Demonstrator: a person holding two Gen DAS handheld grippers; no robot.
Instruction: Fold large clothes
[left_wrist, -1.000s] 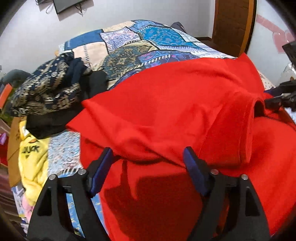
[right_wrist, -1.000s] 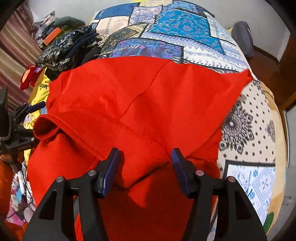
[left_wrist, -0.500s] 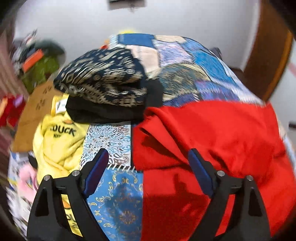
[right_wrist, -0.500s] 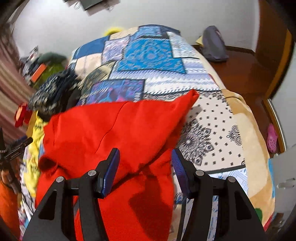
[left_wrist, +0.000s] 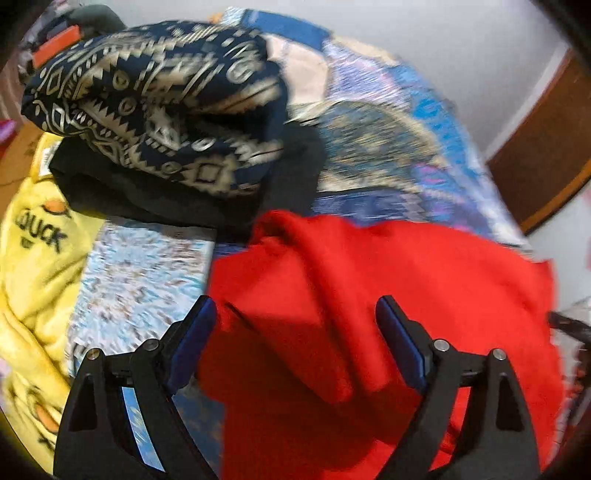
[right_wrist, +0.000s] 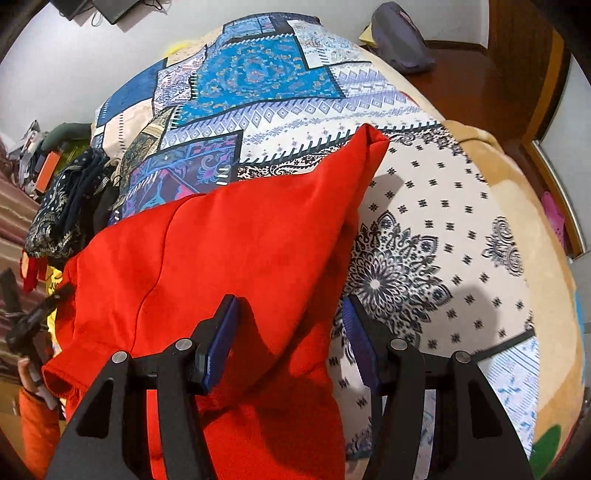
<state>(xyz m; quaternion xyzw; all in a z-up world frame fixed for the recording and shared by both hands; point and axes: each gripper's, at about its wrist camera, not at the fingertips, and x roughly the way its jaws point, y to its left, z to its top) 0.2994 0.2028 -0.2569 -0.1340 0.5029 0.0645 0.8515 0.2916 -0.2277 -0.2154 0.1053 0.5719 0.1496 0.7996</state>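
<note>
A large red garment (left_wrist: 388, 295) lies partly folded on the patchwork bedspread (right_wrist: 258, 74). In the right wrist view it (right_wrist: 240, 236) runs from a far corner down to the near edge, with a cuff at the lower left. My left gripper (left_wrist: 295, 332) is open, its blue pads above the garment's left folded edge, holding nothing. My right gripper (right_wrist: 290, 332) is open above the garment's right edge, holding nothing. The left gripper (right_wrist: 26, 325) shows at the left edge of the right wrist view.
A pile of folded clothes, a navy patterned piece (left_wrist: 155, 110) on a black one (left_wrist: 147, 195), sits left of the red garment. A yellow duck-print garment (left_wrist: 33, 258) lies at the bed's left edge. A grey bag (right_wrist: 399, 40) lies on the floor beyond the bed.
Both grippers have drawn back from the red garment, which now lies more bunched and narrower. The left view has swung left toward the clothes pile. Both grippers stay open.
</note>
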